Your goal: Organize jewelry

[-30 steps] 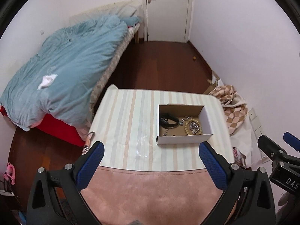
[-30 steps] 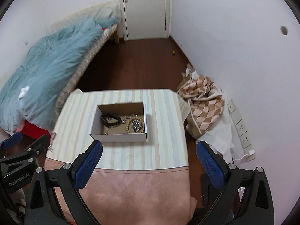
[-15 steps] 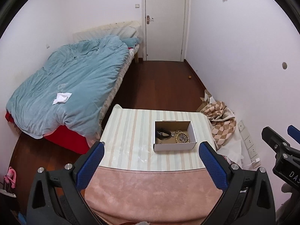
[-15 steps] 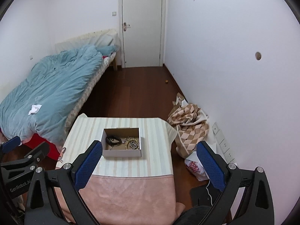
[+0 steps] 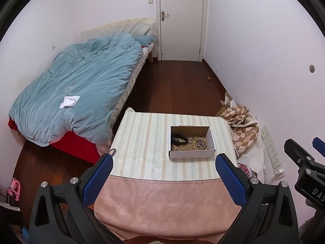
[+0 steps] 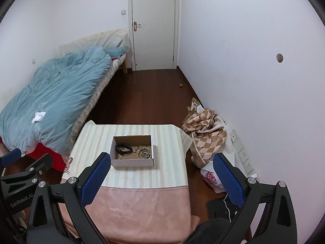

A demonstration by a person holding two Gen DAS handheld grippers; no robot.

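On the counter (image 5: 142,142), cardboard box (image 5: 192,153) long axis runs left-right; left tool (image 5: 164,160) & right tool (image 6: 161,158) spread apart, empty, pulled farther back than before.

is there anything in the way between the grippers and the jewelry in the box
Nothing visible does. The white box sits open-topped on the striped table, with the beaded bracelet and black band exposed inside. Left gripper and right gripper are both open and hang well short of the box; only its low walls surround the jewelry.
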